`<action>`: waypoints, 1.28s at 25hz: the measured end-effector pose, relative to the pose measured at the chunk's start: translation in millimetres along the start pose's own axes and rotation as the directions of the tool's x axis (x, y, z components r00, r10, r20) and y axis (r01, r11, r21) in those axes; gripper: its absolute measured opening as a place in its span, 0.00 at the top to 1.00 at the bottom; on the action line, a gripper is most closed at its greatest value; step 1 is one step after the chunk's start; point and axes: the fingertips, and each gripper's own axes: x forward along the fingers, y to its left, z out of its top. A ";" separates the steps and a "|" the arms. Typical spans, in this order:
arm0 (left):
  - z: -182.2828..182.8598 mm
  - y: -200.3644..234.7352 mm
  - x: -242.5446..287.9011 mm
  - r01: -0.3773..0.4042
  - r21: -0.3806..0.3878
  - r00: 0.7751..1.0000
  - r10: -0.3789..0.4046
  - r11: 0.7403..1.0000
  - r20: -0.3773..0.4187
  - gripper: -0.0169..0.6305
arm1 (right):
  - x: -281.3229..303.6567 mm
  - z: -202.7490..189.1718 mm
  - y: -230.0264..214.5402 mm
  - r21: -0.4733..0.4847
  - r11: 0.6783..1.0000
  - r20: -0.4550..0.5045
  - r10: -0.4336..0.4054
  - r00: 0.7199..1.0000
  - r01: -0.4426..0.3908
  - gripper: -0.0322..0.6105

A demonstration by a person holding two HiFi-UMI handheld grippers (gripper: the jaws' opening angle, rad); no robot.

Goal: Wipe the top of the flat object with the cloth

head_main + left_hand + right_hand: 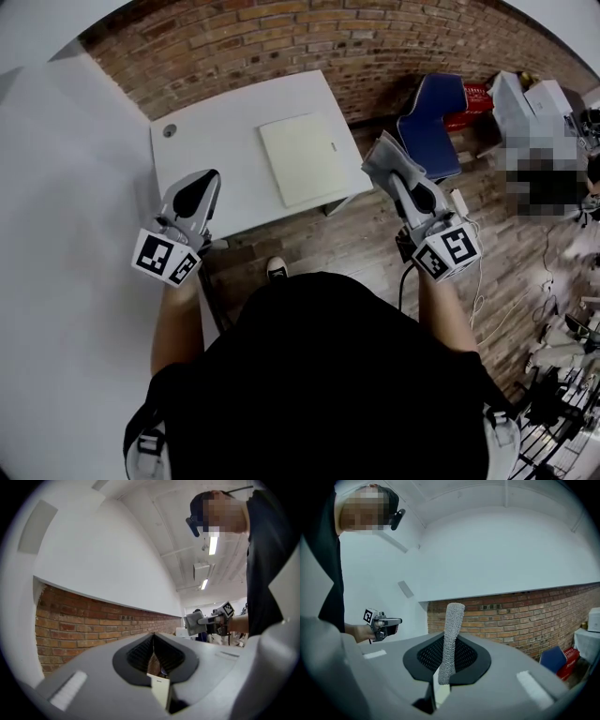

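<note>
The flat thing to be wiped is a pale cream board (302,157) lying flat on the white desk (211,141), toward its right-hand end and close to the front edge. It looks thin, stiff and smooth, so I'd guess it is light and could slide under a hard wipe; if it needs steadying, the bare left edge is the place to press.

The cloth (382,156) is up in the air, off the desk's right front corner and just beside the board, not touching it. The right gripper (403,180) has its jaws clenched on the cloth's lower end, and the rest stands up as a grey, knobbly strip. It looks soft and limp, so a grip near the middle would leave more of it to lie flat on the board.

The left gripper (204,186) hovers over the desk's left front edge, jaws pressed together with nothing between them.

I see no box or bin on the desk, only a small round fitting (170,130) near its far left corner
</note>
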 end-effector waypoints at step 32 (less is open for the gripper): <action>-9.8 122.5 3.1 0.069 0.014 0.997 -0.069 0.998 0.036 0.97 | 132.6 6.2 35.7 -0.023 1.000 -0.003 -0.007 1.000 0.007 0.93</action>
